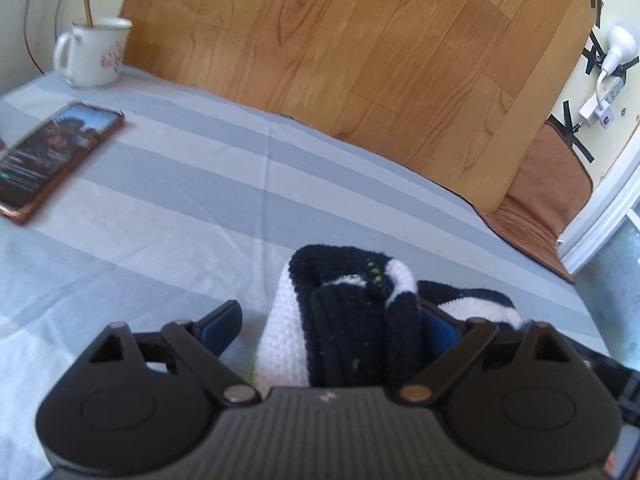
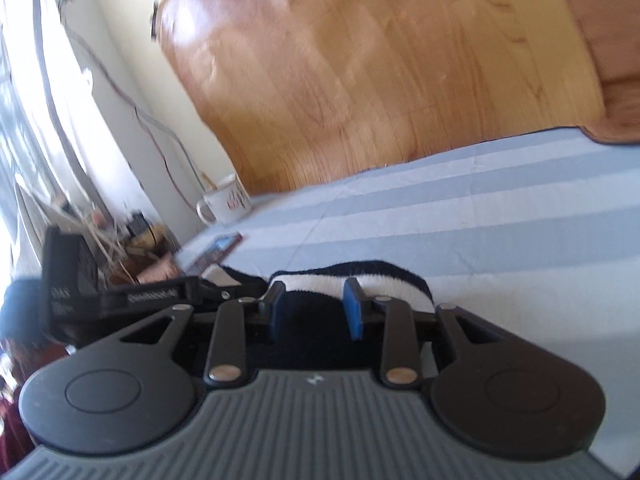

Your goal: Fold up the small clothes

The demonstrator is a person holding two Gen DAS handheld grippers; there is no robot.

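A small black-and-white knitted sock (image 1: 280, 340) lies bunched and folded over on the striped bed sheet (image 1: 180, 200). My left gripper (image 1: 330, 318) stands wide open around it. The left pad is well clear of the fabric and the right pad sits against its dark side. In the right wrist view the same sock (image 2: 384, 280) stretches across just beyond my right gripper (image 2: 314, 304), whose blue pads (image 2: 352, 308) stand apart with dark fabric lying between them. I take this gripper as open. The left gripper's black body (image 2: 120, 296) reaches in from the left.
A white mug (image 1: 94, 54) with a stick in it stands at the far left corner. A phone (image 1: 52, 152) with a lit screen lies near it. A wood-patterned board (image 1: 360, 60) leans at the back, with a brown mat (image 1: 548, 184) to its right.
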